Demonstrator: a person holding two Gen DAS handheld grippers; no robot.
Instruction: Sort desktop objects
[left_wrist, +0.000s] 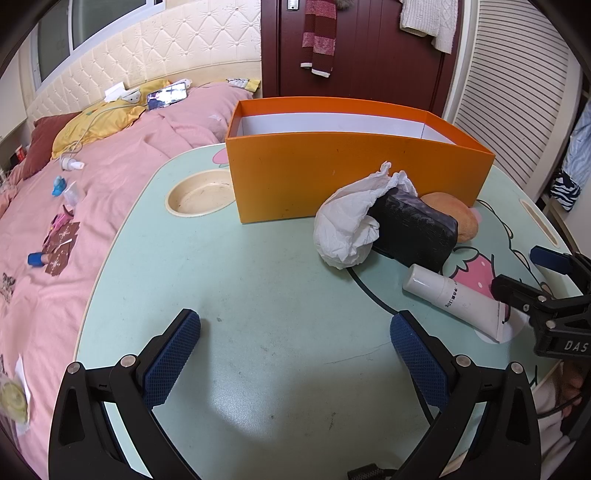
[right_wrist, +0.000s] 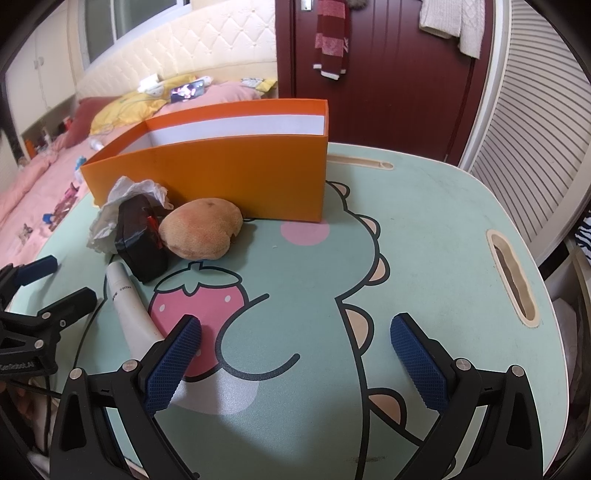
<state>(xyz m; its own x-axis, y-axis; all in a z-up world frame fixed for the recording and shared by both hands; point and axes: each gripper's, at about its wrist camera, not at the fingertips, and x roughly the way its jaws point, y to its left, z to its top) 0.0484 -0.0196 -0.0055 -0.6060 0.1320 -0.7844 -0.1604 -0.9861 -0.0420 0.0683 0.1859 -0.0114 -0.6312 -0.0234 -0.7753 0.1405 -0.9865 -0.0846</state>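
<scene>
Knurled blue tool pads, spread wide

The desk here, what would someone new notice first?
The big orange box standing open at the far side of the mint cartoon-print table. Right in front of it huddle crumpled white tissue, a black case and a tan plush toy, with a white tube lying nearer.

The box is orange outside and white inside. The table is mint green with a cartoon dinosaur and a pink strawberry. The tissue and the tube are white, the case is black, the plush tan. The pads are blue with a grid texture.
</scene>
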